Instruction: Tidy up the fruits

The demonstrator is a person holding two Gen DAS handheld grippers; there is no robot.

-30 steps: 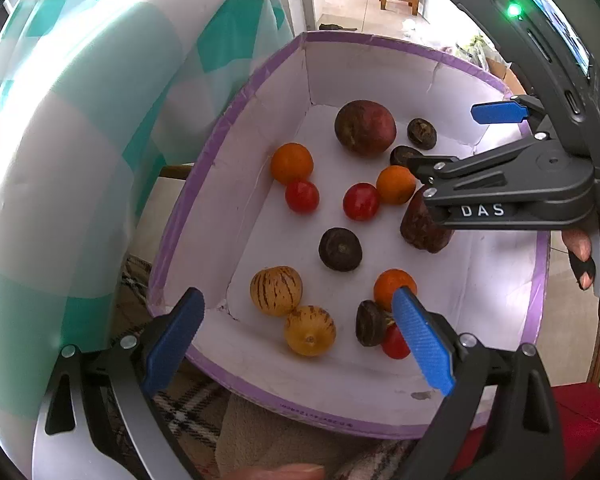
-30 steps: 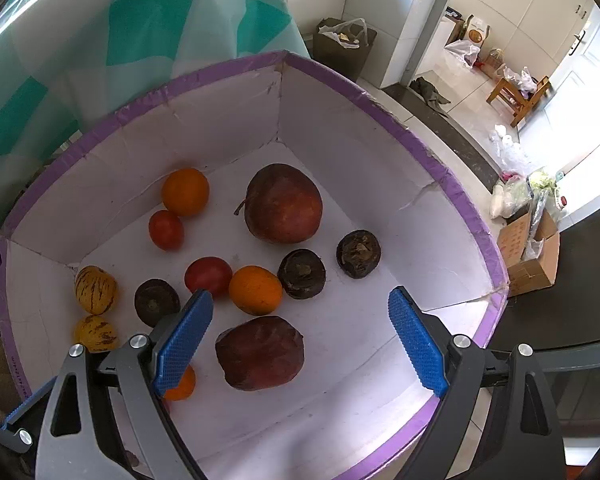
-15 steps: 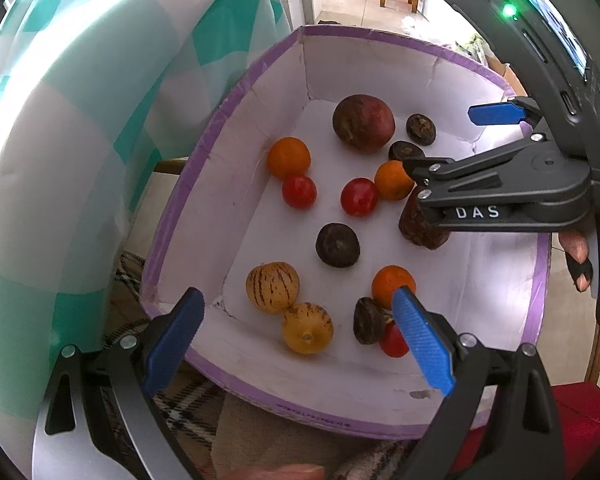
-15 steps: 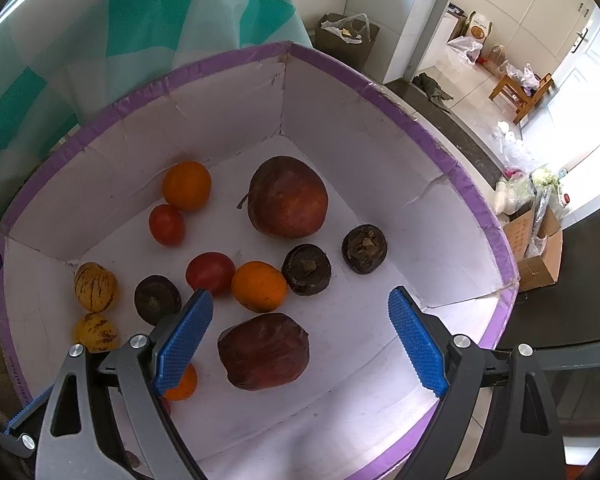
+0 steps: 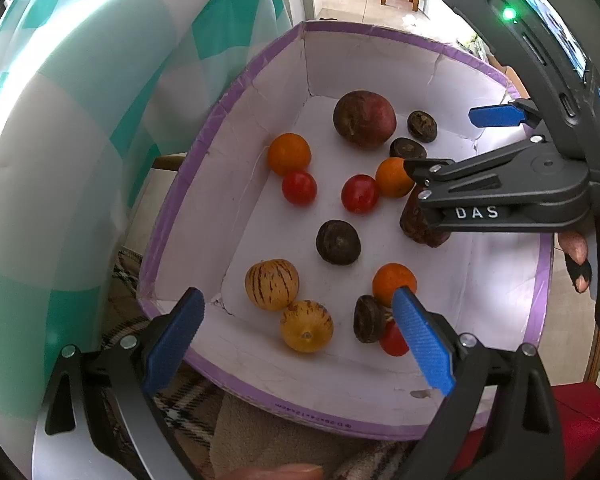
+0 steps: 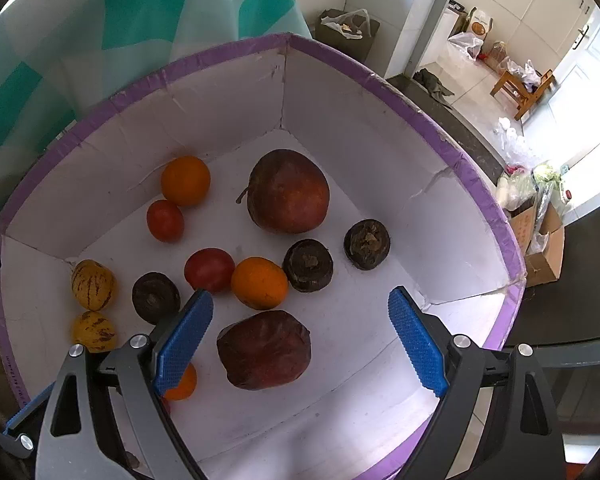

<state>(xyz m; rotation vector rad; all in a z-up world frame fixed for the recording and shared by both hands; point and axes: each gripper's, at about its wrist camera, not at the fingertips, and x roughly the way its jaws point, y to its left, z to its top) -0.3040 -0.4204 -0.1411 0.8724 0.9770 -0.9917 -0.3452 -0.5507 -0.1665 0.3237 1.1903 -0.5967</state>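
Your left gripper (image 5: 296, 332) and right gripper (image 6: 300, 336) both gape wide and empty over the purple-rimmed box (image 6: 380, 80) of fruit, your right one half-hiding the wrinkled dark-red fruit (image 5: 414, 226).

Over a purple-rimmed white box (image 5: 204, 148) of scattered fruit, the left tongs (image 5: 296, 340) hang wide apart above two striped yellow fruits (image 5: 272, 284). The right tongs (image 5: 452, 152), also parted, reach in beside a wrinkled dark-red fruit (image 5: 416, 224).
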